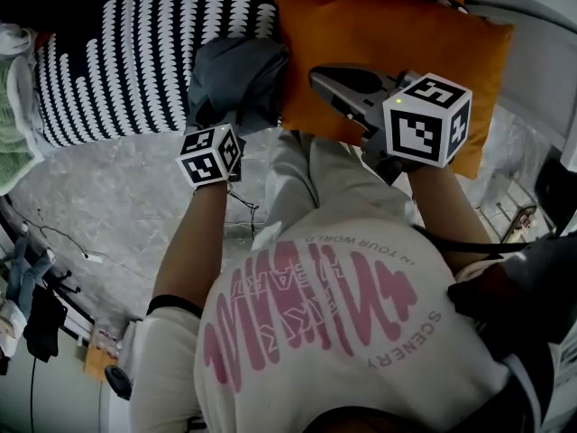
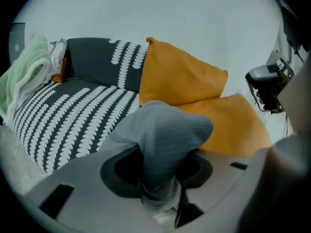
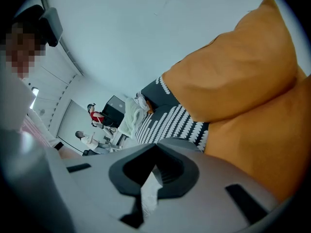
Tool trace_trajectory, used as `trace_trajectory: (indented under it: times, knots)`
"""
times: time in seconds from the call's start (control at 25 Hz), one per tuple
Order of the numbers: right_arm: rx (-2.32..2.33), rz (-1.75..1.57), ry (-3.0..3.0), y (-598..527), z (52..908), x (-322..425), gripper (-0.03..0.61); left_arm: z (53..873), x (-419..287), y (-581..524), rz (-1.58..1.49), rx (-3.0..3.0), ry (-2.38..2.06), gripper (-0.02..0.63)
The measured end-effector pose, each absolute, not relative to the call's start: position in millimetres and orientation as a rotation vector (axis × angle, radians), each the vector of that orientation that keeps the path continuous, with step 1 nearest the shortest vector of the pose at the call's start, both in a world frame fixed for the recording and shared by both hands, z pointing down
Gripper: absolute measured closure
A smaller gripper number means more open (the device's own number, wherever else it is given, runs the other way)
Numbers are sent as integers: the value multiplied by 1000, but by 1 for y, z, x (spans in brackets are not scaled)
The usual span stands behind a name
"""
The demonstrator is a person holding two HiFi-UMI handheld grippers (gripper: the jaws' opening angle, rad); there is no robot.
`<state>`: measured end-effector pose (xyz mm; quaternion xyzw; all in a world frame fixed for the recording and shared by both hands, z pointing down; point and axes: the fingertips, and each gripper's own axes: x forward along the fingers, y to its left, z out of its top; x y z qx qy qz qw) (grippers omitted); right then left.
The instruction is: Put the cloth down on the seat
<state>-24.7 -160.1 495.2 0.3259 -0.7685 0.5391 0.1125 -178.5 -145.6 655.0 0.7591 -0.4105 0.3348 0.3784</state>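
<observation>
1. Cloth (image 2: 165,140): the grey one is pinched in the left gripper (image 2: 158,186). The jaws are only partly closed because a bunched-up end is wadded between them, and the rest balloons out in front. From the head view it's at the front of the sofa, right where the patterned seat (image 2: 73,120) meets the lower orange cushion (image 2: 233,125). I can't tell whether it's touching the seat yet.
2. The right gripper (image 3: 153,171) has its jaws together with nothing in them, I think. It's a bit murky at the tips, so don't quote me. It's up by the orange cushions.
3. Biggest risk, imo, is that it's sitting so close to that seam that letting go here could drape it half on the cushion instead of on the seat.
4. The fabric is jammed deep between the pads. If the jaws don't open wide enough, it could cling and get dragged back off when the gripper pulls away.
5. If it gets released too near the front edge, a loose bundle like that could slide off towards the floor.
6. The right gripper is near enough to bump the cushion onto the landing spot.
</observation>
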Motion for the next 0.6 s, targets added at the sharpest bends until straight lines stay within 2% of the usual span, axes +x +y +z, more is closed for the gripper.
trace_trajectory:
  times: [0.6]
  knots:
    - [964,1672,-2153,-156,526,-18,567,705,-157,-142,999,1988,-809,445]
